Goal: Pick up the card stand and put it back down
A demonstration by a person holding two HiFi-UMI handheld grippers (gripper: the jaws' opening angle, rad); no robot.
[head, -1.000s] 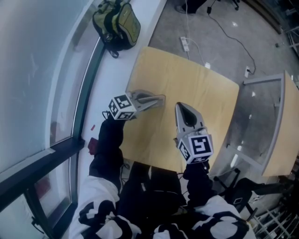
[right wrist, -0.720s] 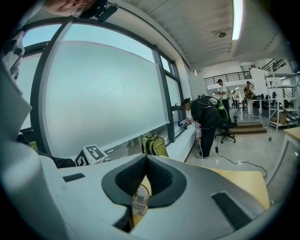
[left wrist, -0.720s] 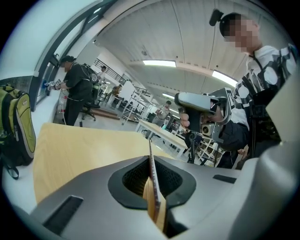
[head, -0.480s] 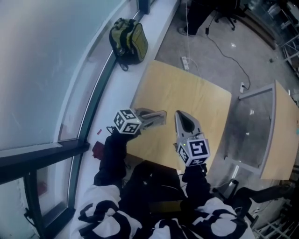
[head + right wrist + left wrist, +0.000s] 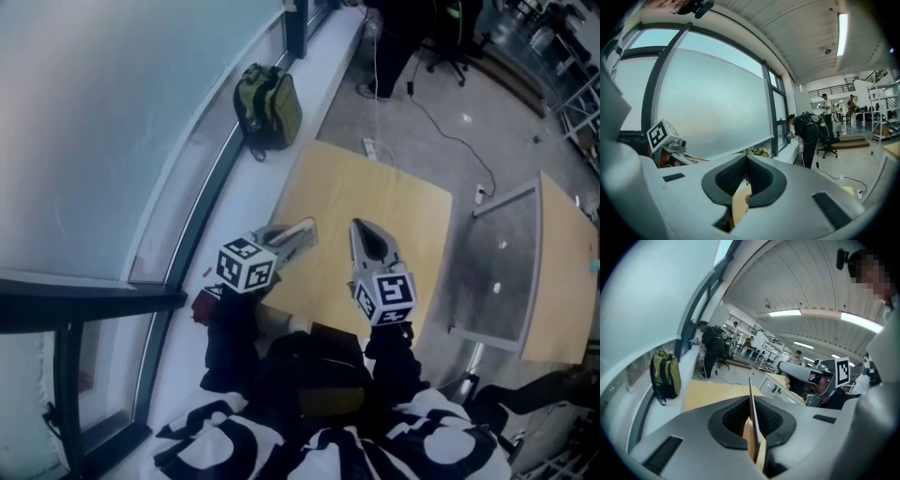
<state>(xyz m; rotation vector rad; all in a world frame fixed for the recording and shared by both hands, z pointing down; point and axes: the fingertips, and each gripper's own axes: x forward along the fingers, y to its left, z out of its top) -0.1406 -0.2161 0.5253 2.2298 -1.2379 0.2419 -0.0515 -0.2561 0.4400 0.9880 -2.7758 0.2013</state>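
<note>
No card stand shows in any view. The light wooden table (image 5: 394, 202) lies bare below me. My left gripper (image 5: 307, 228) hovers over the table's near left edge, its jaws shut together with nothing between them; in its own view the jaws (image 5: 750, 380) meet in a thin line. My right gripper (image 5: 356, 226) hangs beside it over the table's near part, its jaws (image 5: 746, 159) also closed to a point and holding nothing. Each gripper sees the other: the right gripper (image 5: 797, 370) and the left gripper's marker cube (image 5: 662, 135).
A green backpack (image 5: 269, 105) leans on the white window sill at the far left. A grey-topped frame table (image 5: 497, 272) and another wooden table (image 5: 567, 272) stand to the right. A power strip (image 5: 371, 148) and cables lie on the floor. A person (image 5: 808, 136) stands by the window.
The head view has swung, so the table sits further right and smaller. The left gripper has turned from pointing right to pointing up-right. Both grippers stay shut and empty.
</note>
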